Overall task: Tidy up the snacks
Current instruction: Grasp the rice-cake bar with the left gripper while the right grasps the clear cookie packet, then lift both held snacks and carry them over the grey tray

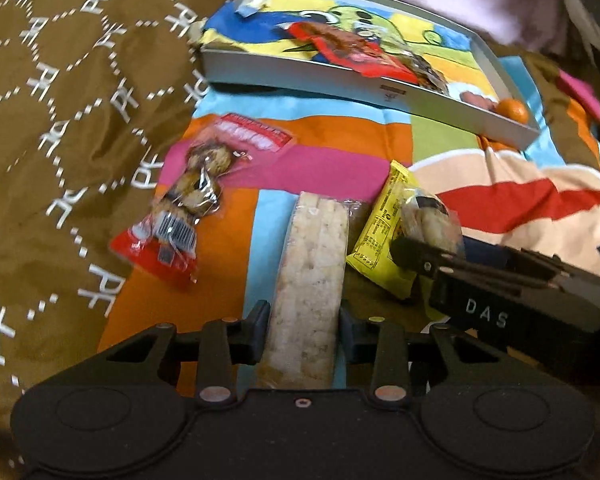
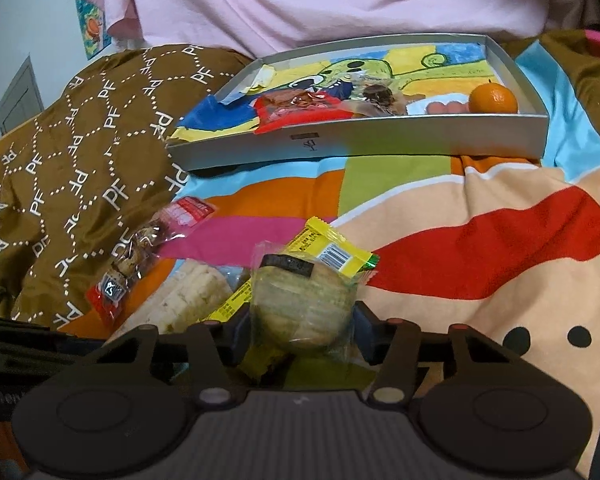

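Our left gripper (image 1: 304,328) pinches the long rice-cake pack (image 1: 310,280) across its narrow sides, so it should lift level. Our right gripper (image 2: 300,330) clamps the round wrapped cookie (image 2: 302,304), which lies on a yellow packet (image 2: 332,250). The grey tray (image 2: 380,140) waits at twelve o'clock, an orange (image 2: 493,98) in its two o'clock corner.

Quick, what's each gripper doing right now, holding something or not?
Left gripper: closed on the long pack of rice crackers.
Right gripper: closed on the round wrapped biscuit pack.
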`<state>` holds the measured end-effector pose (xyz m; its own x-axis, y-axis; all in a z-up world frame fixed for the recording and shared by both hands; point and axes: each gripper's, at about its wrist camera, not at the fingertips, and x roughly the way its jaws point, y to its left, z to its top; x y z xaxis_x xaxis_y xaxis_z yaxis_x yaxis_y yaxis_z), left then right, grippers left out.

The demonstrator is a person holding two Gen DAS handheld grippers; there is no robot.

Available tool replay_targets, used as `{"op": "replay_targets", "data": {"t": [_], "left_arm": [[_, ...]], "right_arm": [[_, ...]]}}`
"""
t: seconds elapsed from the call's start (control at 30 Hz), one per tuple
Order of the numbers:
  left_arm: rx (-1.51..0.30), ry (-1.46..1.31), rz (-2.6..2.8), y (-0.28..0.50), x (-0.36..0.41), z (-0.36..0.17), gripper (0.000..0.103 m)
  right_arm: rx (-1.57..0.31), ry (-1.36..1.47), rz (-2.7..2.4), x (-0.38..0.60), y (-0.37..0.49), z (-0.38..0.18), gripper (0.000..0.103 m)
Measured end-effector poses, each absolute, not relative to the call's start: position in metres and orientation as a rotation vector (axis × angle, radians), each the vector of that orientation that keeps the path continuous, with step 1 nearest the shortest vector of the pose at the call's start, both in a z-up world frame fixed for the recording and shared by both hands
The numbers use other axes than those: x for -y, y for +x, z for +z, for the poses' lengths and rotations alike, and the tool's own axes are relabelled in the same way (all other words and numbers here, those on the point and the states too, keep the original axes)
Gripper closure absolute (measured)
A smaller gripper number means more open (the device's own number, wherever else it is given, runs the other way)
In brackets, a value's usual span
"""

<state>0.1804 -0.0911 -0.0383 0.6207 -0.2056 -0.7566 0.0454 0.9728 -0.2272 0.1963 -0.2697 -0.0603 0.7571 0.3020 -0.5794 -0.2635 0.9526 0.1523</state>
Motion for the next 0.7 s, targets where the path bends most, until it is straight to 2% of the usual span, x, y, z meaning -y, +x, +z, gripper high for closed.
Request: {"op": "replay_targets", "data": {"t": [0.17,0.43,0.7], "left_arm": [[-0.886,-0.282,-0.136,0.176,0.084,-0.034,0.068],[-0.863,-0.279,-0.176,0.171,0.088,-0.026,0.069],[-0.957,-0.345,-0.183,0.179,0.085,-0.038,0.069]], "right_arm": [[-0.614,0.042,0.318,0.268,0.191,-0.059,0.047],[-0.560,-0.006,0.325,0.265,0.183,-0.051,0.047],[-0.499,0.007,0.306,0.275,0.177,-0.034,0.047]]}}
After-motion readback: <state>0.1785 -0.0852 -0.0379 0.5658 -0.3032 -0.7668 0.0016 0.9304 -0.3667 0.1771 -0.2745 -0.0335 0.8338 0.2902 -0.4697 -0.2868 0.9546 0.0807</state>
